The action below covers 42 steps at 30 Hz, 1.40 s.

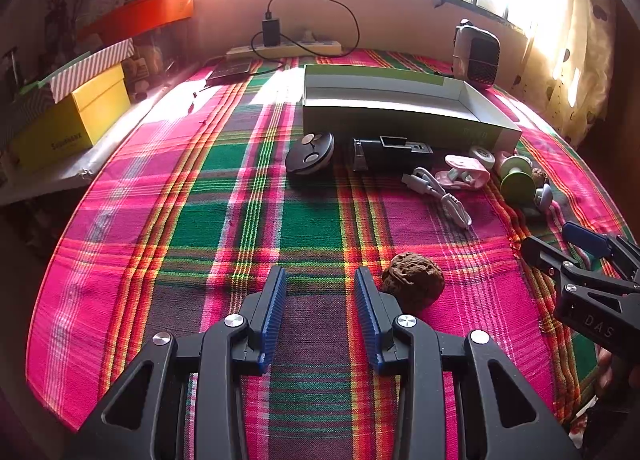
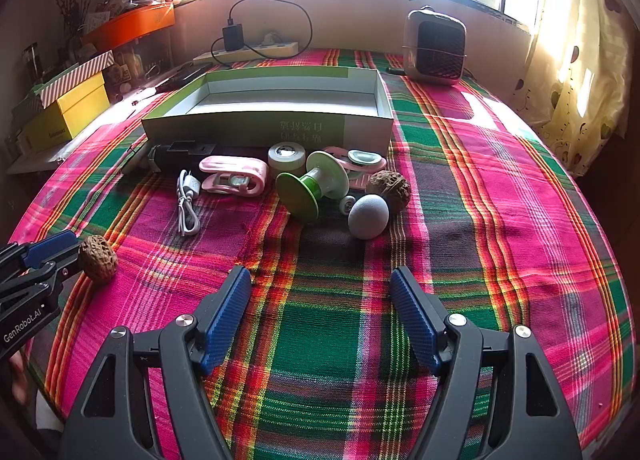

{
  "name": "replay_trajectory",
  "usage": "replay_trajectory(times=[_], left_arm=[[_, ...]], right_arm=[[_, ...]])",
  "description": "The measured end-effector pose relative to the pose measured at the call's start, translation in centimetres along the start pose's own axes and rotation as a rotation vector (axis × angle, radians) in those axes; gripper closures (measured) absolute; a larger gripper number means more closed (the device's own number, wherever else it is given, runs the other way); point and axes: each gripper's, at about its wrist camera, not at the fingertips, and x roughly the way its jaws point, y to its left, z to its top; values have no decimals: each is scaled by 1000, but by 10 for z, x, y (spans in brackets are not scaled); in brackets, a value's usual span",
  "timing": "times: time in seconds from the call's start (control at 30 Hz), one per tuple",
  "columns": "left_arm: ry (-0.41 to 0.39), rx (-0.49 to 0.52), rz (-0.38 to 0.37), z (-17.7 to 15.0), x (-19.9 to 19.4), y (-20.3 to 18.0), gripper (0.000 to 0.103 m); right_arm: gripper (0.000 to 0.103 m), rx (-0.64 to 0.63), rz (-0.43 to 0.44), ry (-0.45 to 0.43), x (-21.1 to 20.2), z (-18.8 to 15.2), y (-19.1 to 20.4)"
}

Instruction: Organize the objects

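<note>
A cloth-covered bench carries an open box towards the back. Just before the box lies a row of small things: a torch at the left, then a cable, a clip, a tape roll, a tipped spool, an egg shape and a walnut. A second walnut sits well apart, nearer and left. A heater stands behind the box to the right, a power strip behind it to the left.
</note>
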Motion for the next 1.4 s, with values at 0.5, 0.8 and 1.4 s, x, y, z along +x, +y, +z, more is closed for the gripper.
replay_trajectory(times=[0.5, 0.8, 1.4], left_arm=[[0, -36, -36, 0, 0, 7, 69], [1, -18, -25, -2, -1, 2, 69], [-4, -5, -44, -1, -3, 7, 69]], right_arm=[[30, 2, 1, -1, 1, 0, 1], [30, 3, 0, -2, -1, 0, 2], [30, 1, 0, -4, -1, 0, 3]])
